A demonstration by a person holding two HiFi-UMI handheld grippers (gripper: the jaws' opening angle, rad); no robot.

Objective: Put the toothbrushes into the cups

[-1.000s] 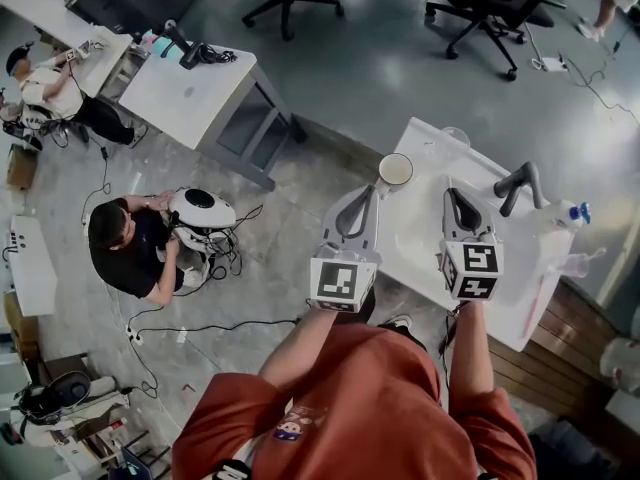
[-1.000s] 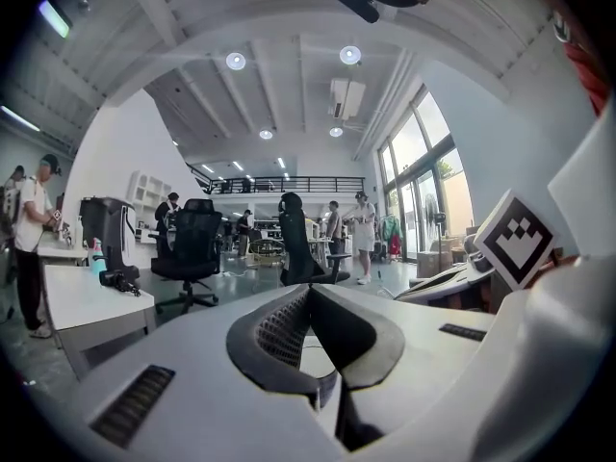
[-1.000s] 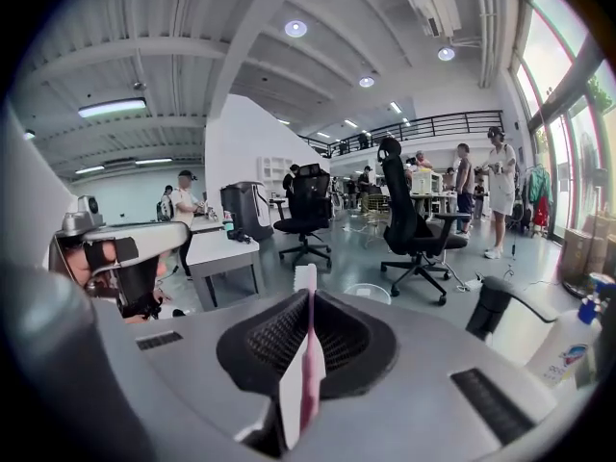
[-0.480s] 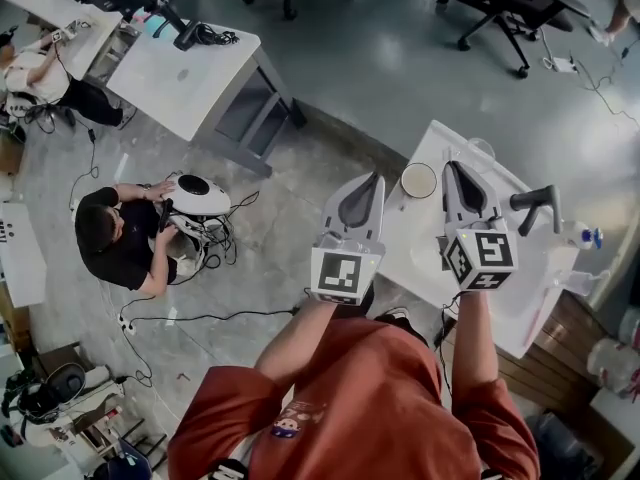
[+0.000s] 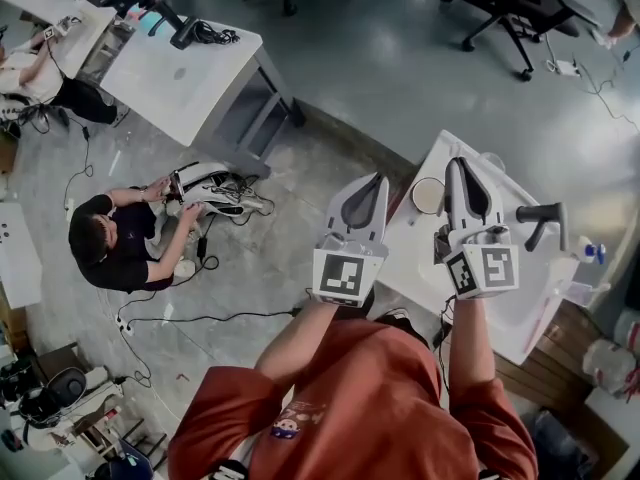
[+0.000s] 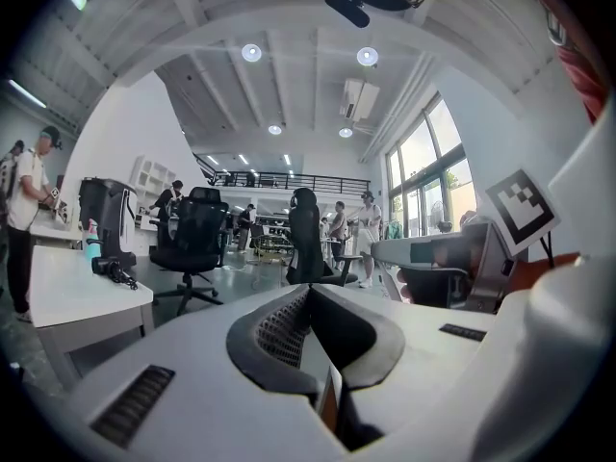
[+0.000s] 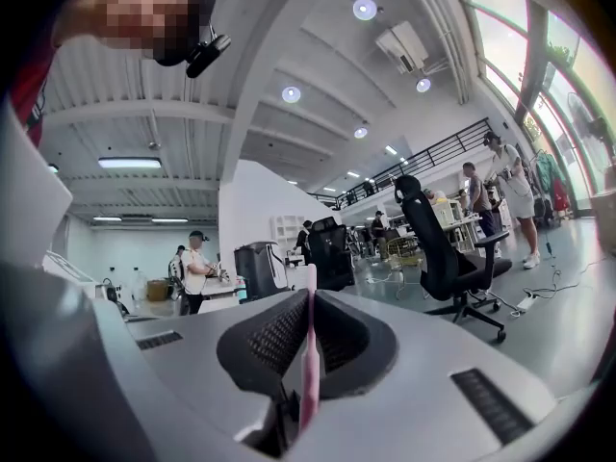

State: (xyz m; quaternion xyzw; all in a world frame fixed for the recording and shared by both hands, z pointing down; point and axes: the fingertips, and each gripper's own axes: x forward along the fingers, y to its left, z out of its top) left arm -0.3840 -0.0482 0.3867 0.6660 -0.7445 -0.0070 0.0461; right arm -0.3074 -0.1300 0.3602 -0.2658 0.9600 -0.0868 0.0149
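Fingers (image 7: 258, 340) of our right gripper (image 5: 461, 165) pinch a pink toothbrush (image 7: 308, 354) upright. We hold it over the desk (image 5: 520, 313), beside the cup (image 5: 428, 196). Our left gripper (image 5: 377, 180) has its fingers pressed together.

Brightness: evenly bright indoor light in all three views.
Sources: round ceiling lamps (image 6: 251, 53) at 12 o'clock; daylight through tall windows (image 6: 433, 176) at 3 o'clock in the left gripper view, washed out to white.
Glare: pale sheen on the grey floor (image 5: 400, 58) at 12 o'clock in the head view.
Shadows: soft and short, under the white table (image 5: 190, 78).
Distortion: both gripper views are fisheye, with black corners and bowed lines near the rim.
Focus: the right gripper (image 7: 310, 295) and the toothbrush (image 7: 307, 373), close to the lens, look soft; the room behind is sharper.
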